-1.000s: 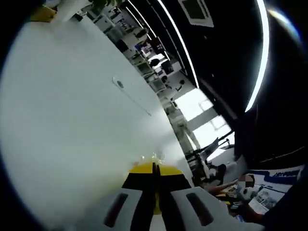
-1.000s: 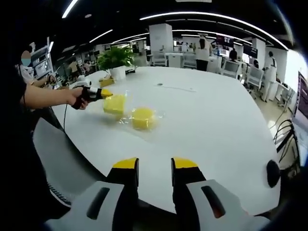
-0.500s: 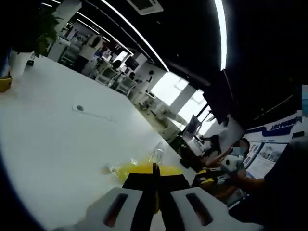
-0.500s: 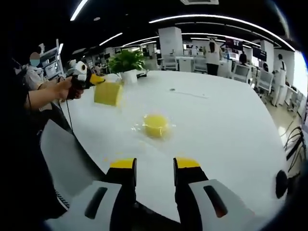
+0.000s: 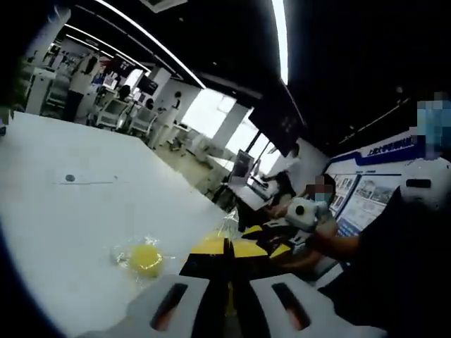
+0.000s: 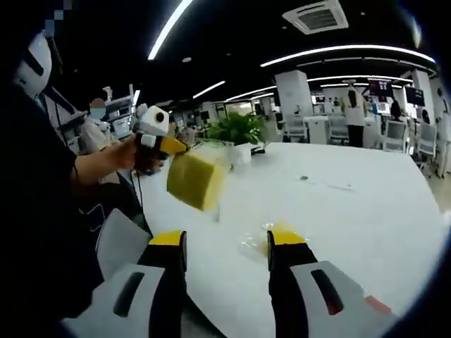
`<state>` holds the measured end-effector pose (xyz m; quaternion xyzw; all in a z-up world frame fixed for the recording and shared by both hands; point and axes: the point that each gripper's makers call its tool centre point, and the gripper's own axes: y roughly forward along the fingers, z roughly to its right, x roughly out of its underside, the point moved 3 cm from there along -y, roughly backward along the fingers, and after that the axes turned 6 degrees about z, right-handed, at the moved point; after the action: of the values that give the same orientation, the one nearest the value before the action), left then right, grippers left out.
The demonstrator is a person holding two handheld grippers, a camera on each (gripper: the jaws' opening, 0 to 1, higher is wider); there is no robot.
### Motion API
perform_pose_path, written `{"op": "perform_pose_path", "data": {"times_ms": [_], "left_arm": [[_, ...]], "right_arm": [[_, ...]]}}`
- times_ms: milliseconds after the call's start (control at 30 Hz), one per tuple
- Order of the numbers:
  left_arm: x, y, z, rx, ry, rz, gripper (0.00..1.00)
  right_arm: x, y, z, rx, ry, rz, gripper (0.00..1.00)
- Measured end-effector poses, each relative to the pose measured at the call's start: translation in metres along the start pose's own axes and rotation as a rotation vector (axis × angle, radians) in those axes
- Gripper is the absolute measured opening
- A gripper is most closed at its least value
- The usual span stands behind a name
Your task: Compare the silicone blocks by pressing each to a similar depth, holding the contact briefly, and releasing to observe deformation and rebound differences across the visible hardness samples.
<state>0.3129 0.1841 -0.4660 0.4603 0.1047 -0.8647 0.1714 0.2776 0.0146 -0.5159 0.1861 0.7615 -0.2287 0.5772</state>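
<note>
In the right gripper view, the left gripper (image 6: 176,146) is held up in the air by a hand (image 6: 134,155), and its jaws are clamped on a square yellow silicone block (image 6: 194,181) wrapped in clear film. This block hangs clear above the white table (image 6: 366,218), up and a little left of the right gripper (image 6: 227,246). The right gripper has its two jaws apart and nothing is between them. Just past its yellow right fingertip, a second yellow block (image 6: 282,229) lies on the table in a clear wrapper, mostly hidden by that fingertip. A potted green plant (image 6: 242,132) stands far behind.

In the left gripper view, the left gripper (image 5: 227,248) shows its jaws pressed together around the yellow of the held block (image 5: 250,248). To the left of the tips, near them, a round yellow block (image 5: 145,259) sits on the table (image 5: 63,211) in its crinkled clear wrapper.
</note>
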Motion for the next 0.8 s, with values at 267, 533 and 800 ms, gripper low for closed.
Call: {"op": "perform_pose_path", "data": {"times_ms": [267,533,800], "left_arm": [[-0.002,0.011,0.034,0.119,-0.022,-0.012,0.00],[-0.002,0.018,0.047,0.160,-0.016,-0.018,0.00],[0.000,0.019,0.050,0.173,-0.024,-0.039,0.00]], "right_arm": [[-0.039,0.038,-0.022,-0.156,-0.020,0.049,0.50],[-0.035,0.057,-0.045,-0.259,-0.005,-0.002,0.40],[-0.028,0.054,-0.047,-0.279,0.065,-0.020,0.30]]}}
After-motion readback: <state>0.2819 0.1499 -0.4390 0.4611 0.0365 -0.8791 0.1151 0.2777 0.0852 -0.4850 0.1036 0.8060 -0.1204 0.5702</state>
